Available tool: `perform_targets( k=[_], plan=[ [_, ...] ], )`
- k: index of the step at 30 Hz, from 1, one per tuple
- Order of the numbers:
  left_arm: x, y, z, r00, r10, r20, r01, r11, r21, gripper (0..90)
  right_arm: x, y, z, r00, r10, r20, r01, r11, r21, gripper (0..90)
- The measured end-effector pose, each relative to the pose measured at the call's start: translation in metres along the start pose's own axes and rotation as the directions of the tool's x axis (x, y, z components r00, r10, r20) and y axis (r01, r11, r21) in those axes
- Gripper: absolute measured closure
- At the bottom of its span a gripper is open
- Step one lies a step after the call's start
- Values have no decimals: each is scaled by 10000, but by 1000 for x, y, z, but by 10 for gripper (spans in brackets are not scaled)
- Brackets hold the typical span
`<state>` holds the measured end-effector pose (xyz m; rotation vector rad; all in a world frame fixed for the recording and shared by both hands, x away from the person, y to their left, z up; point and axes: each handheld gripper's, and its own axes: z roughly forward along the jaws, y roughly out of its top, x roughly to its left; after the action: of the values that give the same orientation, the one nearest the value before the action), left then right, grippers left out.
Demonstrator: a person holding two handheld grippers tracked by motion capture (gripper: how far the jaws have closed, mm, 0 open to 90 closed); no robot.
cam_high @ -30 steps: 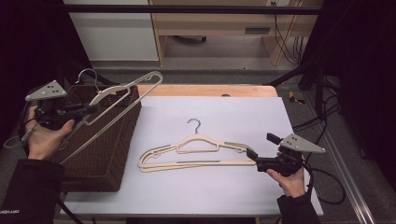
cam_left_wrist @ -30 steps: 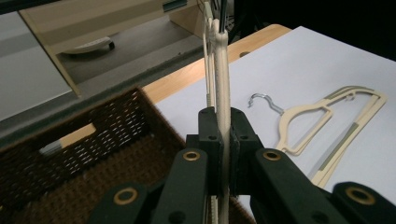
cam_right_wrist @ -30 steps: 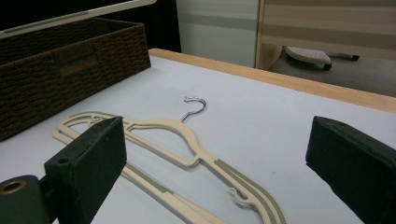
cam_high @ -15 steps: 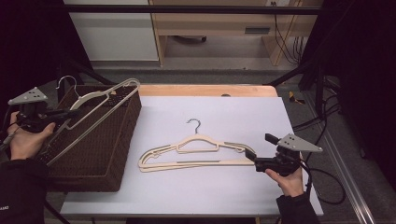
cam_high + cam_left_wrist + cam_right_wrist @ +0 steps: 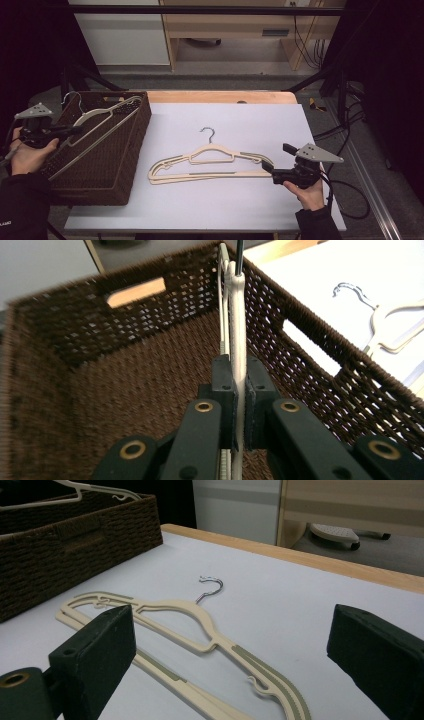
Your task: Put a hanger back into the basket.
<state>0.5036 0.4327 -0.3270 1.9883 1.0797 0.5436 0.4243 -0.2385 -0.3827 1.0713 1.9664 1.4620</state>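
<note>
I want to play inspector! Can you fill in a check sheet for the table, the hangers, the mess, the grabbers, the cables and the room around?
Surface: table, pale sheet, wooden far edge.
Job's things: one hanger tilted in the basket; second hanger flat on the table.
Clutter: nothing seen.
Grippers: left gripper shut on the basket's hanger; right gripper open, low by the flat hanger's end.
Cables: black cable trails from the right gripper; more hang at the back.
Surroundings: dark frame, wooden furniture, grey floor.
</note>
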Motion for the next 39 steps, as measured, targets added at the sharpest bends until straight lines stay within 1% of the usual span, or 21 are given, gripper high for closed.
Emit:
perform_targets(
  k=[4,9,10,12,13,14,15,16,17,19,20,22,24,26,28,31,32,33,35,38,39],
  plan=[
    [-3,-10,17,9999,-116,-71,119,9992,373,859,1,0,0,10000,-35,-46,35,10000,-16,59],
    [-3,-21,29,9993,-347,-165,357,9973,637,858,1,0,0,10000,-32,-57,32,10000,20,59],
    [-3,-22,30,9990,-412,-172,422,9970,651,856,1,0,0,10000,-43,-67,43,10000,13,59],
    [-1,-24,30,9974,-699,-183,711,9943,789,848,2,0,1,10000,-48,-55,49,10000,5,59],
    [0,-25,30,9966,-755,-334,779,9938,792,834,1,0,1,9999,-91,-81,91,10000,27,59],
    [1,-26,29,9953,-884,-385,913,9925,807,820,2,0,1,9999,-83,-85,83,10000,34,59],
    [2,-26,28,9930,-1119,-373,1148,9895,873,804,2,0,2,9999,-110,-101,110,9999,56,59],
    [3,-27,27,9912,-1220,-509,1262,9881,875,782,2,0,2,9999,-71,-88,72,10000,60,59],
    [4,-28,26,9899,-1326,-502,1367,9864,916,777,3,-1,2,9999,-73,-116,74,9999,85,59],
    [5,-30,25,9890,-1376,-542,1424,9850,971,748,3,-1,4,9998,-82,-161,84,9999,100,59],
    [5,-31,24,9876,-1433,-637,1493,9835,1024,732,4,-1,5,9998,-123,-174,126,9998,139,59],
    [5,-33,20,9851,-1504,-836,1582,9827,959,693,5,-1,6,9998,-100,-191,103,9998,182,59],
    [5,-34,14,9795,-1647,-1161,1739,9819,745,657,5,-1,6,9997,-122,-188,126,9998,183,59],
    [5,-35,7,9768,-1806,-1149,1877,9807,545,644,6,-1,7,9998,-98,-191,102,9998,181,59],
    [4,-36,-1,9752,-1826,-1249,1871,9820,251,632,6,-2,7,9997,-93,-204,97,9998,170,59],
    [0,-34,-12,9762,-1754,-1276,1740,9845,-217,619,6,-2,8,9998,-104,-197,108,9998,192,59],
    [-2,-33,-14,9760,-1781,-1253,1753,9839,-336,616,6,-2,7,9998,-116,-188,119,9997,195,59],
    [-3,-32,-17,9781,-1670,-1240,1621,9856,-483,611,6,-2,7,9998,-114,-187,117,9998,176,59],
    [-9,-29,-21,9789,-1703,-1133,1612,9832,-855,592,6,-1,7,9998,-84,-202,87,9998,152,59],
    [-21,-23,-27,9821,-1545,-1079,1384,9799,-1439,539,6,-1,6,9998,-107,-171,110,9999,130,58],
    [-27,-20,-29,9836,-1489,-1015,1297,9759,-1755,519,5,-1,5,9998,-127,-172,129,9998,135,58]
  ],
)
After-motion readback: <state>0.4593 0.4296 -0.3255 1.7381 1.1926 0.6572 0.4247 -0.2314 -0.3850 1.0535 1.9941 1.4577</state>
